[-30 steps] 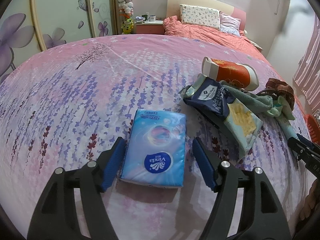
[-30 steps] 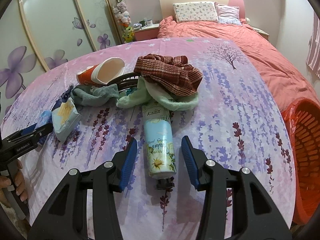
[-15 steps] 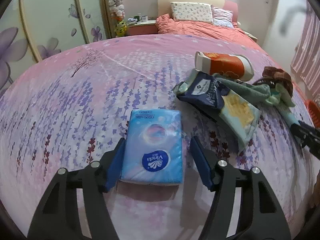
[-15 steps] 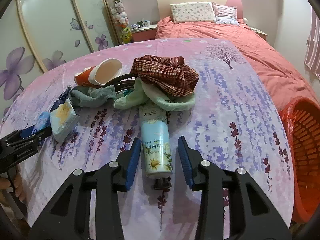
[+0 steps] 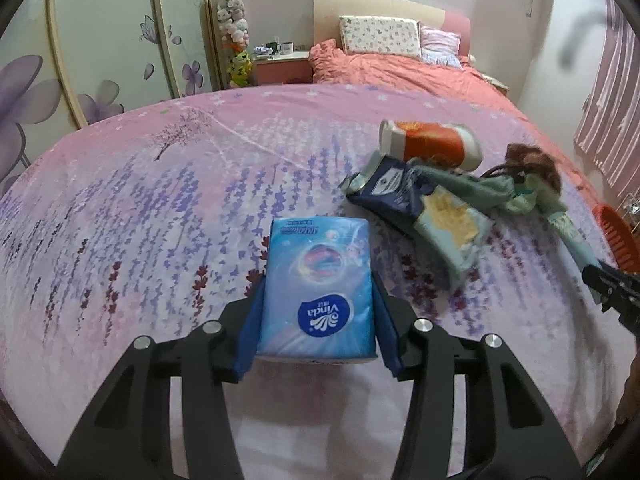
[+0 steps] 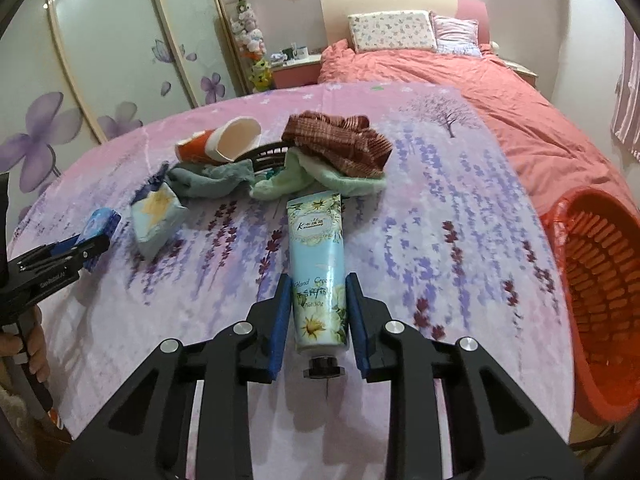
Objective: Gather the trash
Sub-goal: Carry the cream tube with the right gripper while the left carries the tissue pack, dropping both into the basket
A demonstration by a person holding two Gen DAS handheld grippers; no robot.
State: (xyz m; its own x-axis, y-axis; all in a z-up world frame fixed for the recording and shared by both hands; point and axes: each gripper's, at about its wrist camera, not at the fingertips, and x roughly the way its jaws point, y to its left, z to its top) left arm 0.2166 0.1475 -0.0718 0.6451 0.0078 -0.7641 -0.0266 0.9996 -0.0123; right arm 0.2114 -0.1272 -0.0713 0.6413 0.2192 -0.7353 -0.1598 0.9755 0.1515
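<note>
A blue Vinda tissue pack (image 5: 316, 280) lies on the pink lavender-print tablecloth (image 5: 160, 220). My left gripper (image 5: 318, 282) has its jaws closing on the pack, and both blue pads touch its sides. In the right wrist view a pale blue hand cream tube (image 6: 318, 248) points cap-first toward the camera. The right gripper (image 6: 318, 280) is closing on the tube's lower half, with its pads against both sides. An orange paper cup (image 6: 218, 144) and a crumpled snack bag (image 5: 400, 190) with a light blue packet (image 6: 156, 216) lie between the two grippers.
A plaid cloth (image 6: 336, 144) and green towels (image 6: 320, 178) are heaped over a small black basket (image 6: 268, 156) behind the tube. An orange laundry basket (image 6: 600, 280) stands off the table's right edge. A bed (image 6: 480, 80) fills the back of the room.
Both pairs of jaws have narrowed onto their objects. The tube's top has come out from under the green towel, toward the camera. The tissue pack sits closer in the left view.
</note>
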